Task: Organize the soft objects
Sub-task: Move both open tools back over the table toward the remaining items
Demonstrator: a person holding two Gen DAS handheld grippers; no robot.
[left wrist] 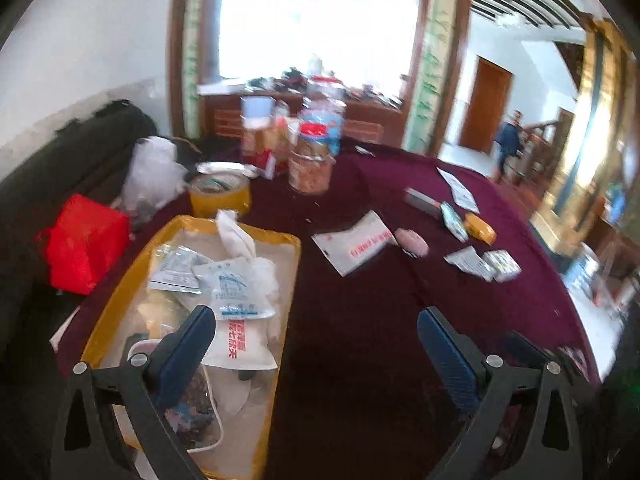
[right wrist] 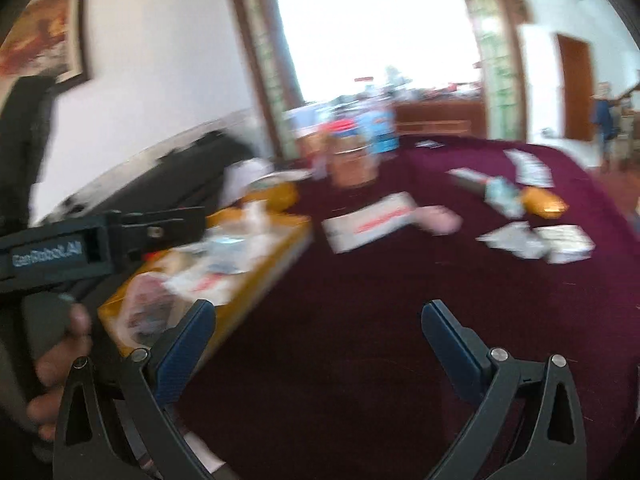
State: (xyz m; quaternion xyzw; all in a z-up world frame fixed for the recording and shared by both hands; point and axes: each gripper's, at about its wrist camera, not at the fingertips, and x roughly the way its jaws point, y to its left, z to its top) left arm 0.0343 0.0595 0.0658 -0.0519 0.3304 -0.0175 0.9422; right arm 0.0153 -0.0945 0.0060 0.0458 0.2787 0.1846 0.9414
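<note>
A yellow-rimmed tray point(left wrist: 120, 280) at the left of the maroon table holds several soft packets, among them a white pouch with blue print point(left wrist: 232, 284) and a white pouch with red print point(left wrist: 236, 344). My left gripper point(left wrist: 316, 320) is open and empty, its left finger over the tray's near end. On the cloth lie a white packet with red print point(left wrist: 352, 246), a pink soft lump point(left wrist: 412, 242), a yellow packet point(left wrist: 480, 229) and small packets point(left wrist: 480, 264). My right gripper point(right wrist: 318, 312) is open and empty above bare cloth, right of the tray point(right wrist: 256, 272). The right wrist view is blurred.
Jars point(left wrist: 312, 160) and a yellow tape roll point(left wrist: 220, 196) stand behind the tray. A red bag point(left wrist: 84, 244) and a clear plastic bag point(left wrist: 152, 172) sit at the left by a dark sofa. The left gripper's body and the hand holding it point(right wrist: 60, 360) show in the right view.
</note>
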